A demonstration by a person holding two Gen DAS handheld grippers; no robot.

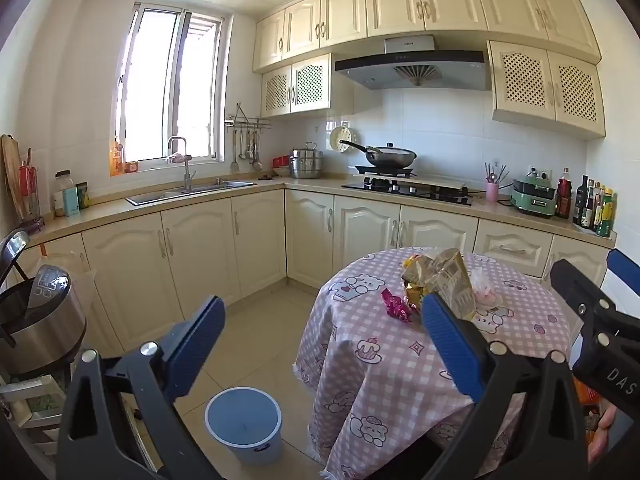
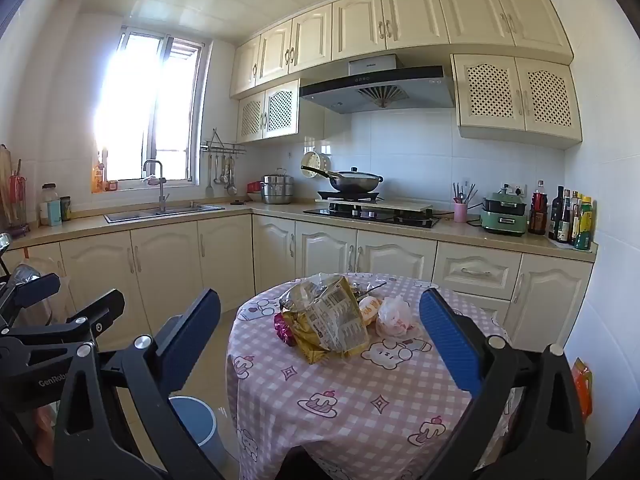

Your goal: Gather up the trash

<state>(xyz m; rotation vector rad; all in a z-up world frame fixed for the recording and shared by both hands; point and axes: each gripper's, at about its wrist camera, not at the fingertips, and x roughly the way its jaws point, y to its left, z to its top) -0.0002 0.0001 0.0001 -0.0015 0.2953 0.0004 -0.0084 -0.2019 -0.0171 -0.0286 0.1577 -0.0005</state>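
A round table (image 2: 360,396) under a pink checked cloth carries a heap of trash: a crumpled printed snack bag (image 2: 336,316), a gold wrapper (image 2: 308,346), a magenta foil wrapper (image 2: 282,330), an orange-yellow wrapper (image 2: 368,306) and a scrunched white plastic bag (image 2: 394,316). My right gripper (image 2: 320,297) hangs open before the heap, apart from it. My left gripper (image 1: 323,303) is open too, left of the table (image 1: 380,364), with the snack bag (image 1: 448,276) and magenta wrapper (image 1: 394,304) beyond its right finger. A blue bin (image 1: 243,420) stands on the floor by the table.
Cream cabinets and a counter run along the back and left walls, with a sink (image 1: 188,192) and a stove (image 1: 408,190). A steel rice cooker (image 1: 40,312) sits at the left. The right gripper (image 1: 592,280) shows at the frame's right edge. Tiled floor lies between cabinets and table.
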